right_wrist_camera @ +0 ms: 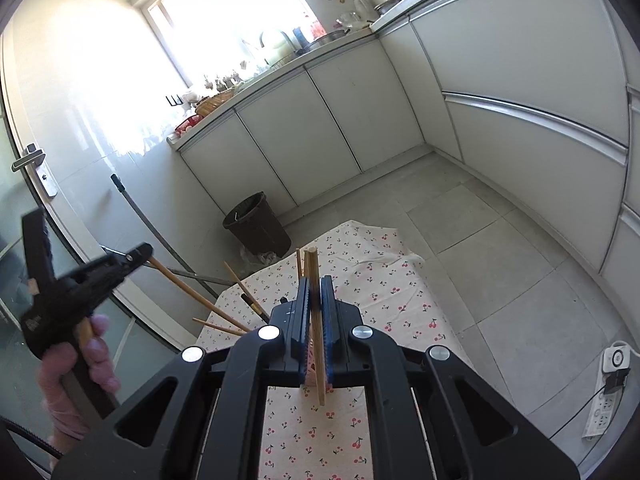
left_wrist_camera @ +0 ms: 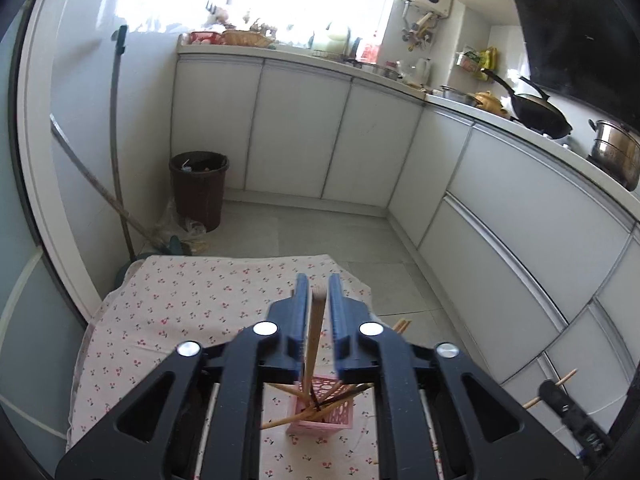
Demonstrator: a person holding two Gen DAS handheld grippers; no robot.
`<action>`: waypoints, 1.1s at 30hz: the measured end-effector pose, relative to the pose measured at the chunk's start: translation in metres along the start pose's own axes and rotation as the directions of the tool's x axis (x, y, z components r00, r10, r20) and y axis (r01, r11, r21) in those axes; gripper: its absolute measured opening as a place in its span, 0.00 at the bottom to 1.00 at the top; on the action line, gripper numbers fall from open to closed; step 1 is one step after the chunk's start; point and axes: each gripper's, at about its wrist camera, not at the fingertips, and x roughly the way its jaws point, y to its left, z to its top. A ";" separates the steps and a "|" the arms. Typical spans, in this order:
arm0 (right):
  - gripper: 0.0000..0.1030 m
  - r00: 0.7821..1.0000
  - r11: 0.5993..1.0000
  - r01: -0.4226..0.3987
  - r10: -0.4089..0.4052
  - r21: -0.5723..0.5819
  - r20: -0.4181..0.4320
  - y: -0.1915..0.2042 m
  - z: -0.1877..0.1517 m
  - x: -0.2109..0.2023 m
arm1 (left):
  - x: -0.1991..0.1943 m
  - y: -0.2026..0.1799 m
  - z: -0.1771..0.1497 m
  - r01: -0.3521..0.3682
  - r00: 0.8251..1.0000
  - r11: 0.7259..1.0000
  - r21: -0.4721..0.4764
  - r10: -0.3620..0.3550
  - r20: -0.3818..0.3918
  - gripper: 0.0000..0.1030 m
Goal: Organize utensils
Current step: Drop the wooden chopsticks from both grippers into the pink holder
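Note:
In the left wrist view my left gripper [left_wrist_camera: 319, 284] is closed on a wooden chopstick [left_wrist_camera: 314, 332] that stands upright between its pads, its lower end in a pink lattice holder [left_wrist_camera: 326, 412] with several chopsticks leaning out. In the right wrist view my right gripper [right_wrist_camera: 315, 284] is shut on a wooden chopstick [right_wrist_camera: 316, 320], held upright above the cherry-print cloth [right_wrist_camera: 360, 280]. The pink holder [right_wrist_camera: 310, 372] is mostly hidden behind the pads. The left gripper [right_wrist_camera: 136, 254] shows at the left, gripping a chopstick [right_wrist_camera: 192, 294]. The right gripper [left_wrist_camera: 560, 400] shows at the lower right of the left wrist view.
A small table under the cherry-print cloth [left_wrist_camera: 180, 312] stands on a grey tile floor. A brown bin [left_wrist_camera: 199, 188] and a broom handle [left_wrist_camera: 116, 128] stand by the left wall. White cabinets [left_wrist_camera: 300, 132] run along the back and right. A power strip [right_wrist_camera: 606, 400] lies on the floor.

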 end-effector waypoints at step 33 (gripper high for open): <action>0.12 0.995 0.998 0.018 -0.012 -0.059 0.102 0.063 0.023 0.089 | -0.032 0.058 -0.042 -0.002 0.999 0.991 -0.133 0.007 0.035 0.29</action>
